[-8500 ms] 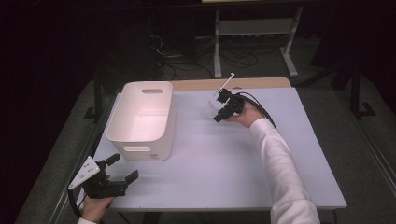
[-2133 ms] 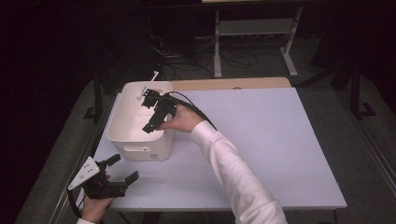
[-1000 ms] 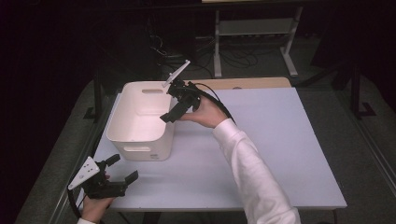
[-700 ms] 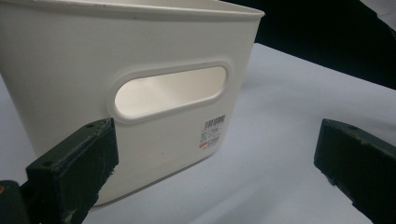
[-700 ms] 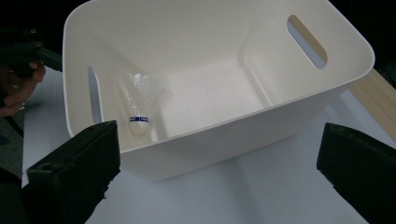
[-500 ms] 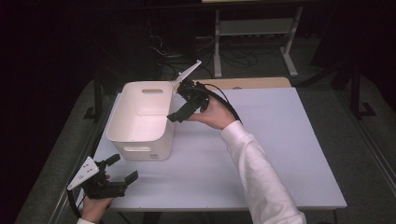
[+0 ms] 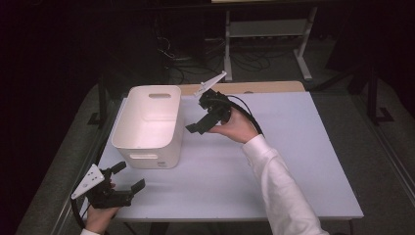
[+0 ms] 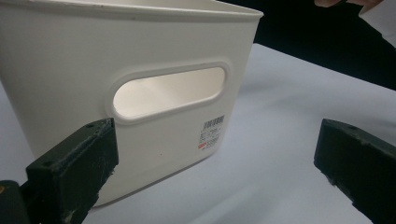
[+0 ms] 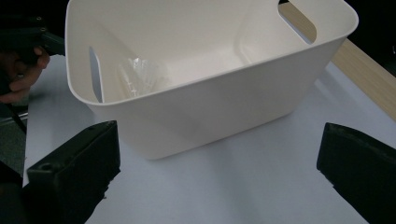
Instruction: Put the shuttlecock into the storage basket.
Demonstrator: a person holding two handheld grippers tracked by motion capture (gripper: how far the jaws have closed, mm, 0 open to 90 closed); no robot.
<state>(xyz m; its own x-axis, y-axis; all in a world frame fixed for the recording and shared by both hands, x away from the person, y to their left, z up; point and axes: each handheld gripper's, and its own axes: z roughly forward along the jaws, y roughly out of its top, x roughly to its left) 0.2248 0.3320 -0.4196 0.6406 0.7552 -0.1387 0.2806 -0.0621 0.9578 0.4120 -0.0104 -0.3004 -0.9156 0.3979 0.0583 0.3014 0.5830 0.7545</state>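
— What's your right hand-held gripper (image 7: 195, 128) doing?
— I'm holding it wide, empty, beside the smooth white plastic bin (image 7: 149, 122). Something clear and crinkly (image 9: 137, 74) is lying inside.

Dark room; pale shelf frame (image 7: 266, 36), seemingly cables (image 7: 181, 61) on floor.

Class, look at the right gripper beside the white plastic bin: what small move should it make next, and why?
Probably draw the right gripper back over the pale table, away from the white plastic bin. Its fingers stand open and empty, and a clear crinkled item lies inside the bin.
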